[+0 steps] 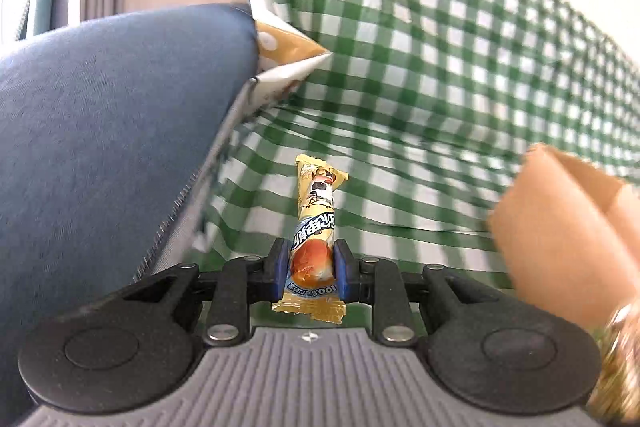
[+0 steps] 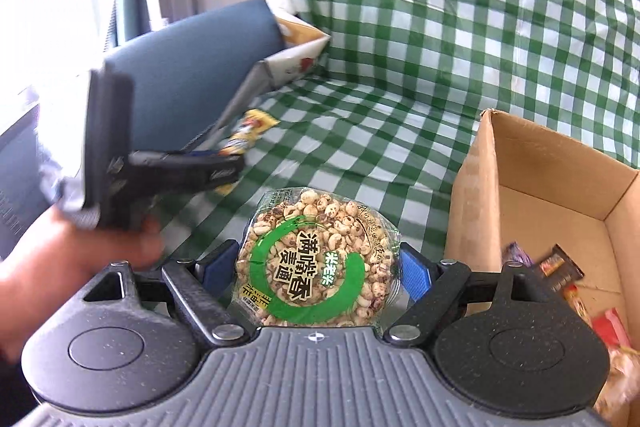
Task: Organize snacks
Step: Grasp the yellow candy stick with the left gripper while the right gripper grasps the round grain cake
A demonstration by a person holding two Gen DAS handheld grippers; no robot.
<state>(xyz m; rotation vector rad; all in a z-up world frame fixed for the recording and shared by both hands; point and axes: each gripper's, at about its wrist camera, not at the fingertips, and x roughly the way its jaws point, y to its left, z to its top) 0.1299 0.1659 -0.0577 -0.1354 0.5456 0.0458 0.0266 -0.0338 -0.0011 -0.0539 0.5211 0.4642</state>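
Cardboard box (image 1: 560,227): I saw it only as a motion-smeared tan shape in my left wrist view; in the right wrist view its right side ran off the edge.
Snacks in box (image 2: 560,269): I couldn't read the wrappers, too small and partly cropped.
Yellow snack stick (image 2: 244,137): blurred, its lower part hidden behind my left gripper (image 2: 224,169).
Blue cushion (image 1: 100,127): cut off at left.

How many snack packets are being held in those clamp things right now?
2. A slim yellow sausage-stick packet sits in the left gripper; a round clear puffed-grain cake packet sits in the right gripper. More wrappers lie in the brown cardboard box.
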